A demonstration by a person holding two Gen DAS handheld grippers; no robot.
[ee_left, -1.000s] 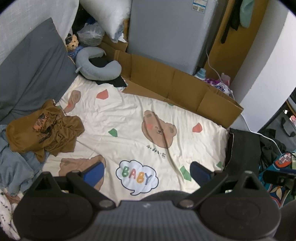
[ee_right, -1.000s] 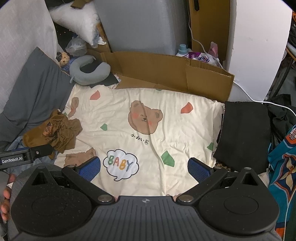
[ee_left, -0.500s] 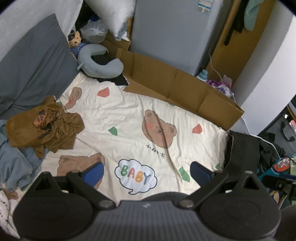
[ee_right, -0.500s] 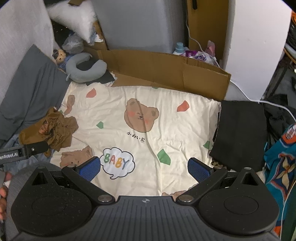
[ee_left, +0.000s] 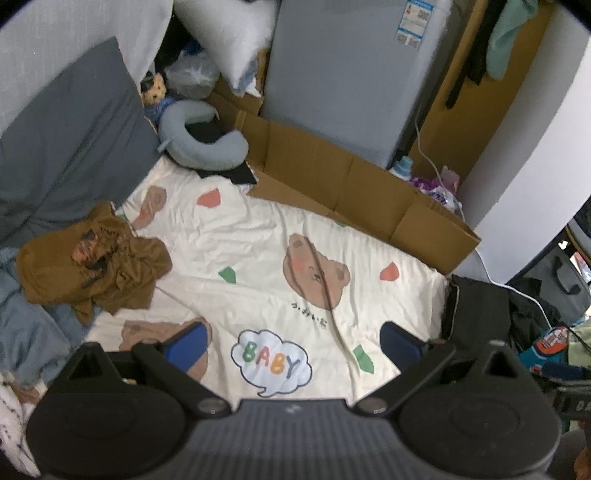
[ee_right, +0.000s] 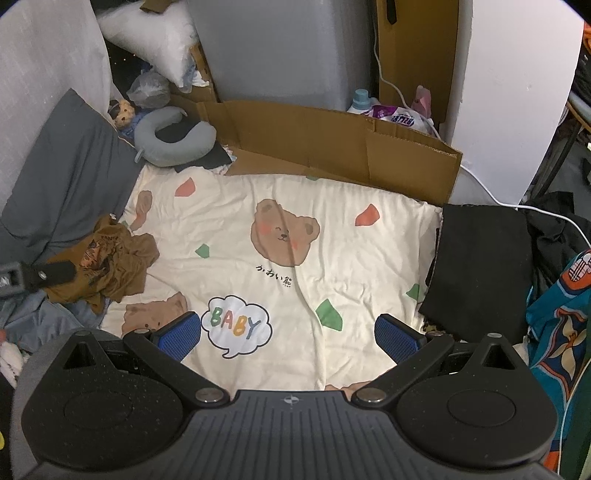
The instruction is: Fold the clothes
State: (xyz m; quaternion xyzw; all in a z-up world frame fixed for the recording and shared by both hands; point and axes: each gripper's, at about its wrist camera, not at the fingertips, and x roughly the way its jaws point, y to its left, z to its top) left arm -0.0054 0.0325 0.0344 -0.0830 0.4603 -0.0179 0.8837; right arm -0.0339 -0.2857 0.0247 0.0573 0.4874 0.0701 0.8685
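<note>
"BABY" on bedsheet point(ee_right: 236, 229)

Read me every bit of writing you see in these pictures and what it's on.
"BABY": cloud print on the bear blanket.
Small black characters under the bear face: too small to read.
Sticker on the grey appliance: too blurred.
Purple detergent pouch: label unreadable.

The sheet point(ee_right: 229, 221) was cream with brown bears and a rainbow "BABY" cloud; at nine o'clock lay a brown shirt point(ee_right: 110, 258), at three o'clock black cloth point(ee_right: 480, 266).
</note>
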